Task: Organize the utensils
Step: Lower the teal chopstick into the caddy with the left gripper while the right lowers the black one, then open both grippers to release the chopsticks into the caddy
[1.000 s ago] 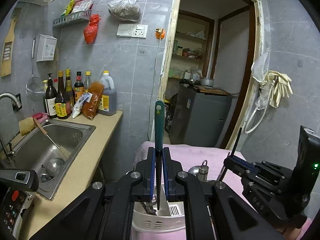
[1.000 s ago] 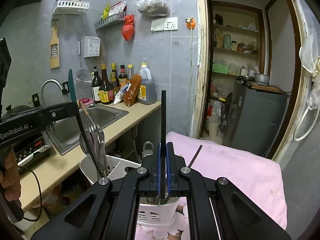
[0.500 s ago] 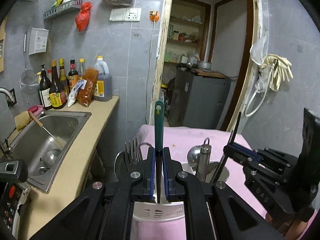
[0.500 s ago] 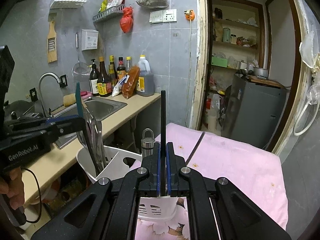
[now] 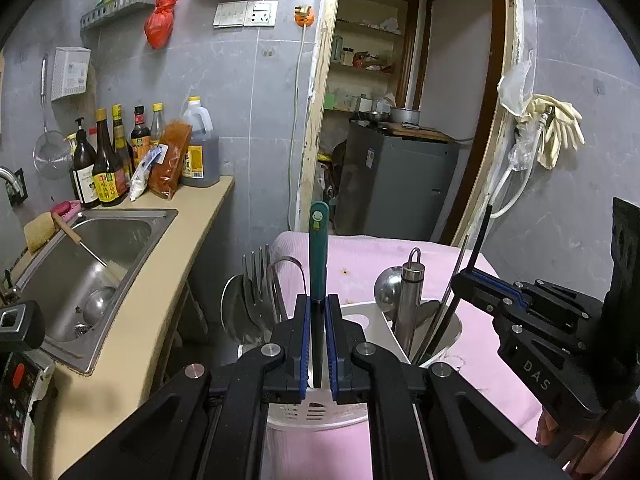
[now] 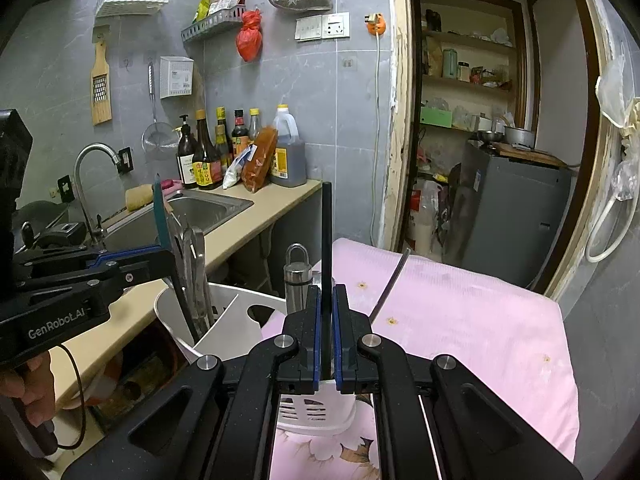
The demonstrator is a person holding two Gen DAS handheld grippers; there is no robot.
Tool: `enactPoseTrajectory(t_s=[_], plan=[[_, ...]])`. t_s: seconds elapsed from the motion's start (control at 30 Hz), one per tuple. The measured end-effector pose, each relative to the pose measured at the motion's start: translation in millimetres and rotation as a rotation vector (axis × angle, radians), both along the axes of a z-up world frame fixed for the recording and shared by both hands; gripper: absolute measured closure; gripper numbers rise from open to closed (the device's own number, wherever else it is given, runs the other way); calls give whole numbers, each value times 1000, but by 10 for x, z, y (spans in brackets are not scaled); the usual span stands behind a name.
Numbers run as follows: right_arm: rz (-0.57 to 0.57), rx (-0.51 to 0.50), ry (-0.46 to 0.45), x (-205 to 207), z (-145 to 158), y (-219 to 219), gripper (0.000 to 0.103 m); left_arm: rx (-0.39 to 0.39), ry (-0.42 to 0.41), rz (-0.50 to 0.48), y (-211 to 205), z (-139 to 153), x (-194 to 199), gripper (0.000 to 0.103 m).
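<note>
Nearest the left wrist camera, the left gripper has its blue-lined jaws closed tight on the teal plastic-handled utensil, which stands upright with its lower end hidden between the jaws over the white slotted plastic utensil caddy. In the right wrist view the right gripper is likewise clamped on a slim black stick-like utensil, also upright and lowered toward the caddy's near compartment. Just beyond, the caddy's left section holds the steel forks and spoons, and its right section holds a round steel ladle and a steel cylinder handle with a loop. The caddy sits on the pink cloth-covered table, beside the beige counter and steel sink, with sauce bottles against the grey tiled wall further back. I judge the step in hand to be seating both held pieces into the caddy; the next move calls for lowering each straight down into a free slot without knocking the cutlery already standing there, then opening the jaws once the ends rest on the bottom
</note>
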State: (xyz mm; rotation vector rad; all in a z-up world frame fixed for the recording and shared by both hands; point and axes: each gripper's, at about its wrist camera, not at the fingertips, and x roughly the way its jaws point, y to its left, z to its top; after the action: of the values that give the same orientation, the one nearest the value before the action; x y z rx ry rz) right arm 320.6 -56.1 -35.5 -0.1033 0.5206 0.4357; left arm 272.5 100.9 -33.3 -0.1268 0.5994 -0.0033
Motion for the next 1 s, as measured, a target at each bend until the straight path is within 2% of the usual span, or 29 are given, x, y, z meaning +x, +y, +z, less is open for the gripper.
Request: enactPoseTrajectory(t_s=[0.2, 0.4, 0.53, 0.6, 0.63, 0.7, 0.77, 0.9, 0.97, 1.0], plan=[[-5, 6, 22, 12, -22, -29, 96, -16, 26, -4, 13, -60, 10, 95], [-13, 31, 29, 3, 0, -91, 86, -48, 35, -13, 29, -96, -2, 95], [-32, 43, 16, -48, 39, -158, 71, -35, 42, -21, -2, -80, -17, 95], [-45, 49, 10, -75, 65, -200, 67, -29, 38, -22, -13, -64, -32, 95], [-53, 52, 9, -89, 75, -223, 64, -26, 34, -22, -27, -54, -48, 93], [-67, 61, 10, -102, 91, -276, 57, -25, 27, -20, -38, -37, -68, 83], [-87, 76, 10, -129, 102, -343, 54, -27, 16, -11, -52, -18, -95, 68], [-136, 94, 0, -182, 127, -508, 41, -32, 0, -5, -72, 14, -142, 66], [-158, 108, -2, -220, 139, -604, 26, -30, -2, -5, -76, 19, -151, 60], [-173, 113, -6, -246, 148, -654, 23, -27, -5, -2, -85, 24, -163, 58]])
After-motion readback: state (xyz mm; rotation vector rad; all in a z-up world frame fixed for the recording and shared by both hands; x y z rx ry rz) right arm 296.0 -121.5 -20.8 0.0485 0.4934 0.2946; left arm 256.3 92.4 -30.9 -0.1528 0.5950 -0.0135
